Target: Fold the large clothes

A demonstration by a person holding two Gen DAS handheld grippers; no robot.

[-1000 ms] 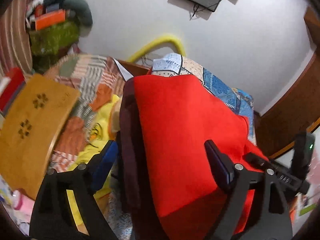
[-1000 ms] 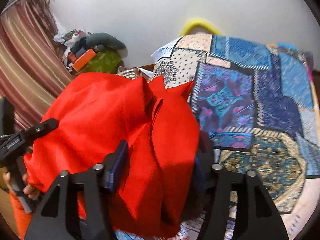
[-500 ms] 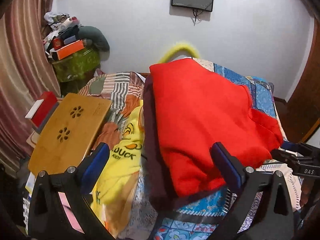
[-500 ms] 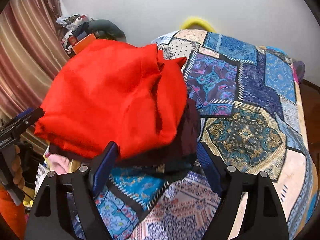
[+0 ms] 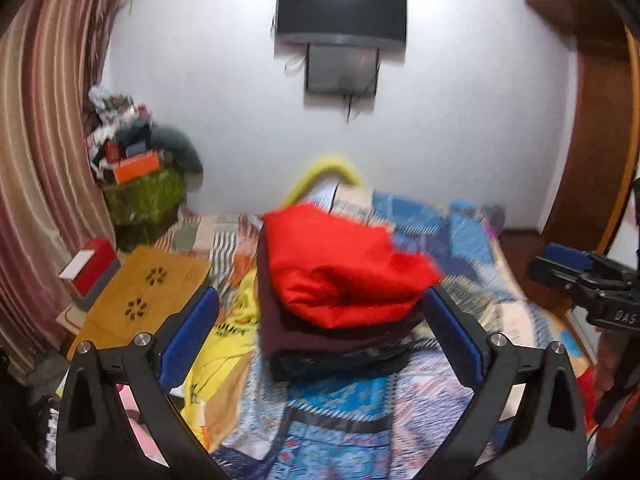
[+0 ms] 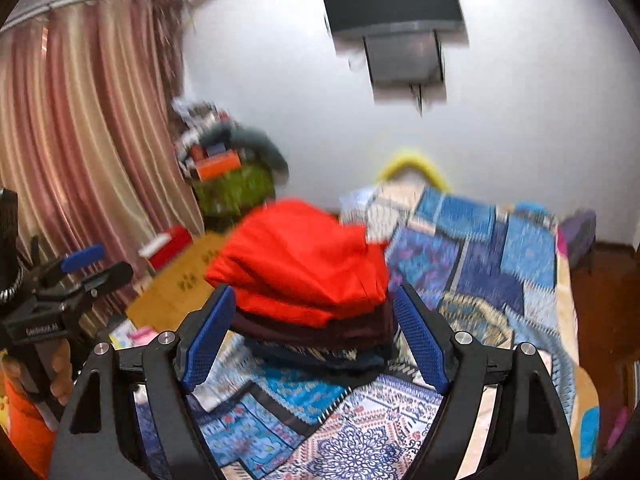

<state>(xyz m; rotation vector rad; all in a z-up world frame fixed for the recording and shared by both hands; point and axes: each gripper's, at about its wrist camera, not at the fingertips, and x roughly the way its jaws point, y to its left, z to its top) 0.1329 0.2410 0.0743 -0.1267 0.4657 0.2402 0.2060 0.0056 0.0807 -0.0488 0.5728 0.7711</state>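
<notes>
A folded red garment (image 5: 340, 268) lies on top of a stack of folded dark clothes (image 5: 332, 336) on the patchwork bedspread (image 5: 340, 420). It also shows in the right wrist view (image 6: 300, 264) above the dark stack (image 6: 316, 332). My left gripper (image 5: 320, 340) is open and empty, held back from the stack. My right gripper (image 6: 312, 336) is open and empty, also short of the stack. The right gripper shows at the right edge of the left wrist view (image 5: 592, 284), and the left gripper at the left edge of the right wrist view (image 6: 68, 280).
A yellow printed cloth (image 5: 224, 344) lies left of the stack. A wooden lap table (image 5: 140, 296) with a red box (image 5: 92, 264) stands further left. A pile of items (image 5: 140, 168), striped curtains (image 6: 80, 140) and a wall-mounted TV (image 5: 340, 12) are behind.
Both grippers have let go of the red garment and pulled back and up from the bed. The garment now rests folded on the dark stack.
</notes>
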